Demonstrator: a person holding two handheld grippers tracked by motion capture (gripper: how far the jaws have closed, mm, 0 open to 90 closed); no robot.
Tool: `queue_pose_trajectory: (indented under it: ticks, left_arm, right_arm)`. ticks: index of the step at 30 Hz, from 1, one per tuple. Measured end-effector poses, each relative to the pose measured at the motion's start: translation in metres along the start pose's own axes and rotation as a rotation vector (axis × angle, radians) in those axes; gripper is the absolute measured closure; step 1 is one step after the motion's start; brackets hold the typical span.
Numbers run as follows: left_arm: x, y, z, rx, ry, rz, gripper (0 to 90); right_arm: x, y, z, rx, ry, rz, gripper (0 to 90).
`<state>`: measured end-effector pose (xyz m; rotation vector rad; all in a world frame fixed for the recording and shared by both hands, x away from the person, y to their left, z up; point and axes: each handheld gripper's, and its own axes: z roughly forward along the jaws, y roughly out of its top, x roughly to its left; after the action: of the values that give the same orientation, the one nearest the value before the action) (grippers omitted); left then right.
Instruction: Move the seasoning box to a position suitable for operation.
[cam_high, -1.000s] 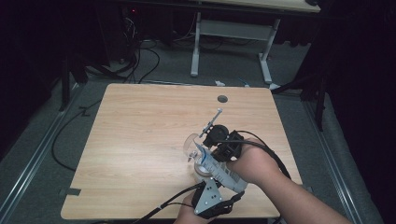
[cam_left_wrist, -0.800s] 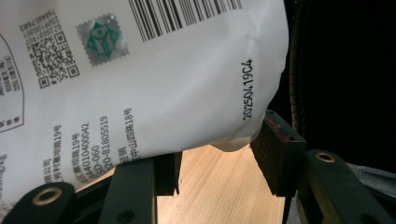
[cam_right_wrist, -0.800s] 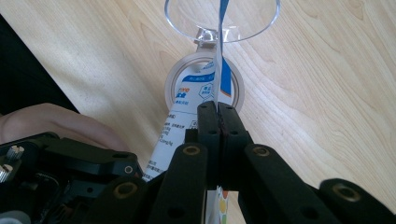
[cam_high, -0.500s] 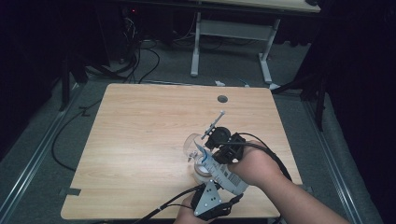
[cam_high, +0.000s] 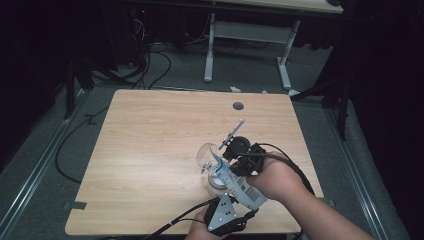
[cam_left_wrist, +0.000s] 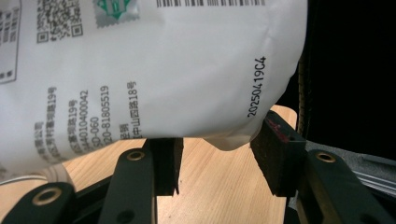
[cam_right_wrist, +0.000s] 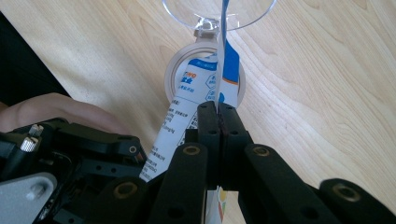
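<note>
White printed pouch (cam_high: 239, 184) sits over the near right part of the counter (cam_high: 150, 150), held up off the wood between your two grippers, blue-and-white top end pointing away from you, barcode end toward you. Under it a roll of tape (cam_right_wrist: 182, 70) lies flat on the counter, the pouch's upper end crossing its ring. Just beyond the roll, a clear glass (cam_high: 206, 156) lies tipped on its side, its stem end next to the roll; in the right gripper view the bowl (cam_right_wrist: 187, 11) sits at the top edge, stem touching or just short of the roll, cannot tell which. Your right gripper (cam_right_wrist: 218, 112) has its fingers pressed together on the thin edge of the pouch (cam_right_wrist: 198, 88), pinching it near the blue-printed top. Your right hand (cam_high: 272, 175) comes in from the lower right, cable looping round it. Your left gripper (cam_high: 227, 212) sits at the near counter edge, grey three-cornered plate up. In the left gripper view its fingers (cam_left_wrist: 166, 161) are spread, the pouch's rounded lower end (cam_left_wrist: 154, 70) bulging down just above the gap; one corner of the pouch seems to touch the right-hand pad, no squeeze visible. Printed date code and barcode face that camera. Farther off: a round hole (cam_high: 238, 106) in the counter near the far edge, dark floor, cables, and a second table's legs (cam_high: 209, 50) behind.
</note>
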<state>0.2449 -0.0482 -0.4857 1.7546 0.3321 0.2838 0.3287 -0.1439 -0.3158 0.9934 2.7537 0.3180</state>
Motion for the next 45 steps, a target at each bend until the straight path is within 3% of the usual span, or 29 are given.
queue_pose_trajectory:
  ticks: [45]
  left_arm:
    - [0.014,-0.026,0.002,0.084,0.032,-0.015,54.9]
  right_arm:
    - [-0.001,-0.007,0.004,0.022,0.010,0.019,89.5]
